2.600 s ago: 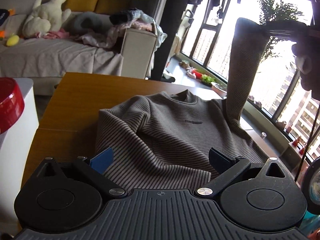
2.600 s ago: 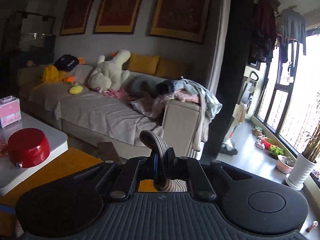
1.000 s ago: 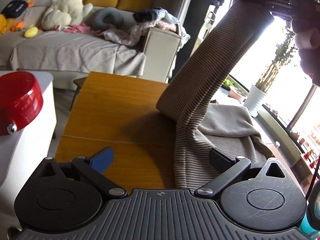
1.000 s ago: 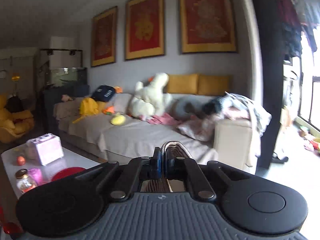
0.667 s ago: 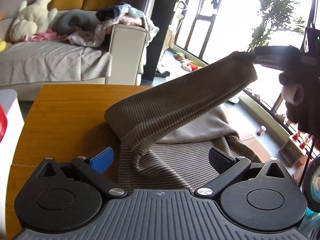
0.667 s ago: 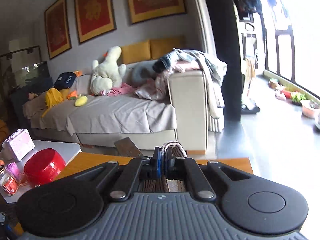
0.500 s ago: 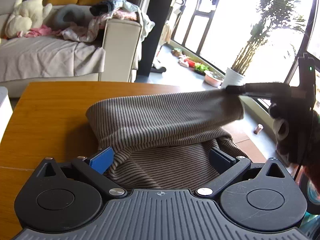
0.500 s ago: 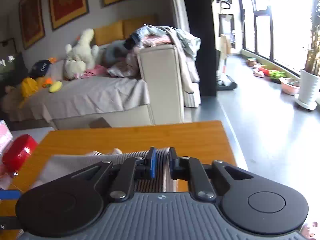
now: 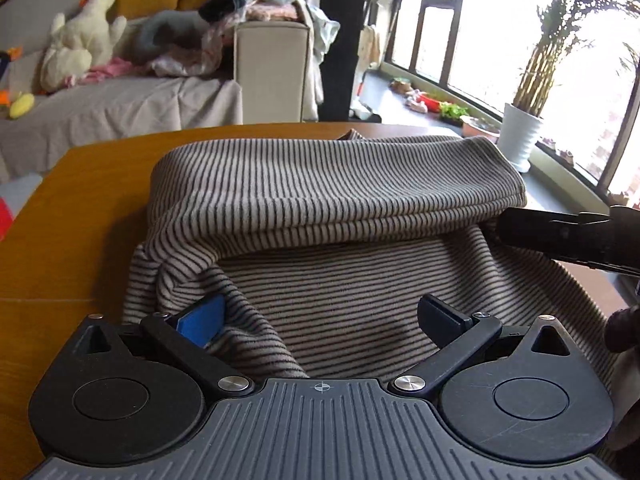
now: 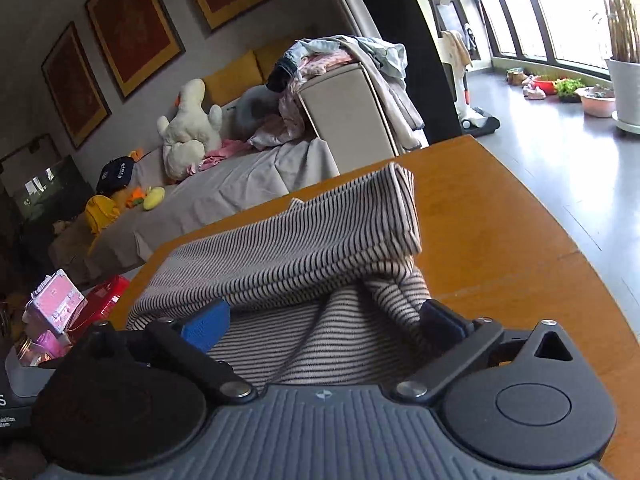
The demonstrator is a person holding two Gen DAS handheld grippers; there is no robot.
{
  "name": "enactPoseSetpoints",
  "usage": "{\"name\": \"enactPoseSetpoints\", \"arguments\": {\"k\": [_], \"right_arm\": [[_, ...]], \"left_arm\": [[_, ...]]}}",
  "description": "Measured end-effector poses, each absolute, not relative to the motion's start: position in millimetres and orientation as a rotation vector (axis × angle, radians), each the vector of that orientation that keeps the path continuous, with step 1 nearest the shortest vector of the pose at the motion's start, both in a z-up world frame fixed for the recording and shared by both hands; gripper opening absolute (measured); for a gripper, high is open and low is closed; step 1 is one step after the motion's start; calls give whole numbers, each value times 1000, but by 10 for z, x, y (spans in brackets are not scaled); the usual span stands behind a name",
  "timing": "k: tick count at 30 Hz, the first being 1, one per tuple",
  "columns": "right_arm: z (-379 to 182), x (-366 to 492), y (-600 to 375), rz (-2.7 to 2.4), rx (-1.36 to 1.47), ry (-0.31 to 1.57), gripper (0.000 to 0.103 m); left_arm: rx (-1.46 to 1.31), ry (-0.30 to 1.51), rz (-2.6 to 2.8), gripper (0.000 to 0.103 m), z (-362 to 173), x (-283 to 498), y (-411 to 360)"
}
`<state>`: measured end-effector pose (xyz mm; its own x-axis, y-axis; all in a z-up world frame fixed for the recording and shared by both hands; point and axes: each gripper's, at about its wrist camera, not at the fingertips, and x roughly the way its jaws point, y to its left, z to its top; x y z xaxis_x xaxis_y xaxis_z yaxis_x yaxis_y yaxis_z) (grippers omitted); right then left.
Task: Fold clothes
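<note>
While both jaw sets are standing spread | striped sweater [image 9: 340,300] is lying mid-frame on wooden table [image 9: 80,208] — sleeve [image 10: 300,256] folded across | left gripper [image 9: 320,316], right gripper [image 10: 324,320] — judged: flattening, squaring edges.

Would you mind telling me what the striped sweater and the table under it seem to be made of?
Striped sweater: looks like a soft ribbed knit, matte, possibly cotton; fine ribs and limp, rounded folds suggest it. Table: appears to be orange-brown wood or wood veneer with a smooth satin finish; faint grain, a seam line and soft window sheen show.
</note>
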<state>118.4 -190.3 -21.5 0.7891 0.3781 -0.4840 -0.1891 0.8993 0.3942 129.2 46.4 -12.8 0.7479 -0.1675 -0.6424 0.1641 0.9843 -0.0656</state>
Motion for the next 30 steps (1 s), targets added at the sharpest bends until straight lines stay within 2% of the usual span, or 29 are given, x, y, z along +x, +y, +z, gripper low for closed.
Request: {"name": "enactPoseSetpoints", "arguments": {"k": [13,30], "right_arm": [[-236,1248,-1612,236,195,638,103],[-237,1260,-1544,219,154,650,103]], "left_arm": [[148,654,-47,103,-107,1075,187],[69,681,-76,103,-117,1113,312]]}}
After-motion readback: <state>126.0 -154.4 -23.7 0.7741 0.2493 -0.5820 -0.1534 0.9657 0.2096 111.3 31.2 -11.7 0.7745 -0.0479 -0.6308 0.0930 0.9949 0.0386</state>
